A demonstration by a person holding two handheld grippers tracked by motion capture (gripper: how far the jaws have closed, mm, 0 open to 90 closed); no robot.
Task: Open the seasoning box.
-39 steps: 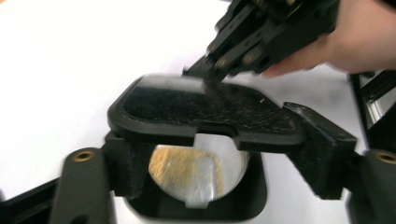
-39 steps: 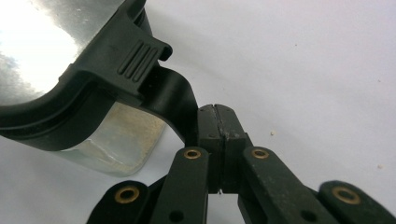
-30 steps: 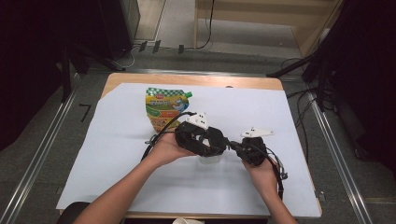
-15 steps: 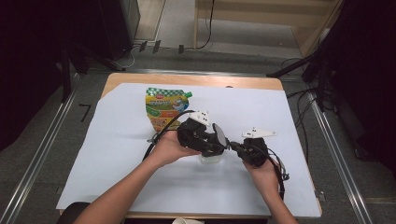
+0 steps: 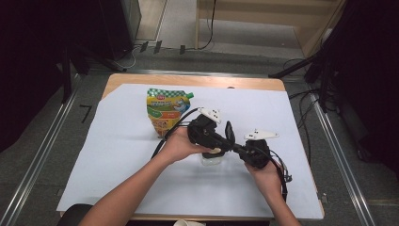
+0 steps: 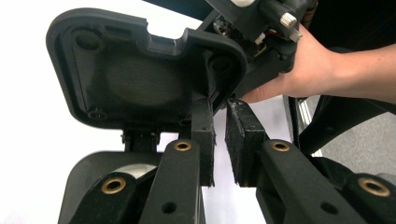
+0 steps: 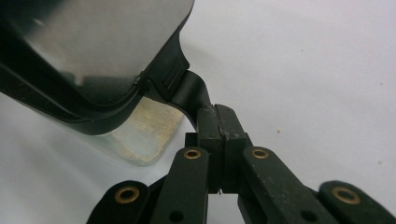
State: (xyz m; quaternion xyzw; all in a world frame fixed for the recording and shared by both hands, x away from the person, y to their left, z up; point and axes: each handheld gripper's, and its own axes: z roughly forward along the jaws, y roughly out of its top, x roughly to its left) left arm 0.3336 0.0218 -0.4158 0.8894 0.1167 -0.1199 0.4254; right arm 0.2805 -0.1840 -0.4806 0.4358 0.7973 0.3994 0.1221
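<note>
A clear container [image 5: 211,158] with a black rim stands on the white sheet between my hands. Its black hinged lid [image 5: 229,132] stands upright; the left gripper view looks at the lid's underside [image 6: 140,79]. My left gripper [image 5: 224,141] [image 6: 218,103] has just been closing, and its tips pinch the lid's lower edge, with a slit left between the pads farther back. My right gripper [image 5: 238,149] [image 7: 215,116] is shut on a black tab [image 7: 191,93] that juts from the container's rim [image 7: 93,112]. Yellowish residue lies on the container's bottom.
A green and orange spouted pouch [image 5: 165,113] stands behind the left hand. The white sheet [image 5: 117,179] covers most of the wooden table [image 5: 188,80]. Cables trail from both grippers. Metal rails run along both sides of the table.
The lid has swung up from low on the container to upright. The left gripper has shifted slightly with it. The right hand has kept still.
</note>
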